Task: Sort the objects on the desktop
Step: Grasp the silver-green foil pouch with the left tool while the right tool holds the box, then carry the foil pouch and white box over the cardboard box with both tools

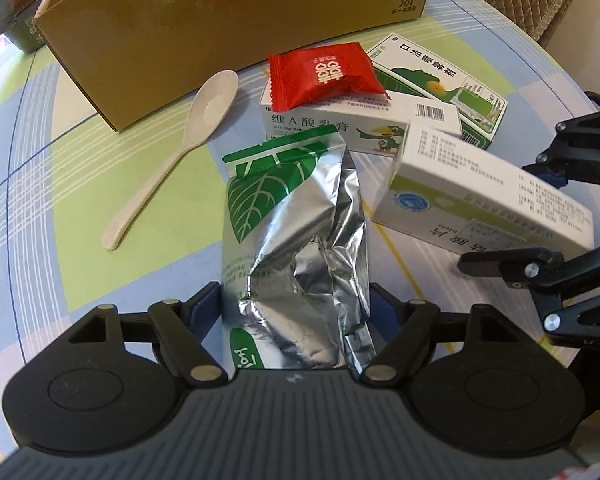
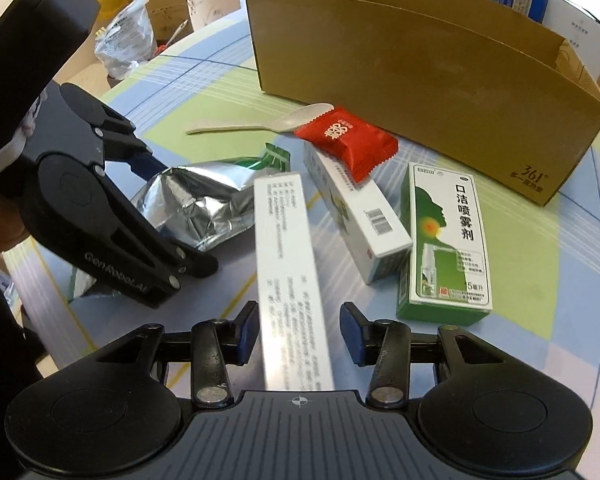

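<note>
**Sorting barely begun – both grippers at first picks**

Left gripper: fingers either side of the foil pouch, pads at its edges & seemingly pinching it; pouch lies on the table, leaf end pointing toward the cardboard box.

Right gripper: fingers spread around the long white carton; left pad touching or nearly so, right pad w/ a clear gap, so no grip yet. Carton looks tilted, far end raised in left view; can't tell what props it.

Left to sort, all outside the box: spoon beside box wall, red sachet atop the cream carton, green spray box flat just beside it.

Box interior mostly hidden; the part visible in right view shows nothing inside. Judgement: approx nothing sorted, six items pending.
</note>
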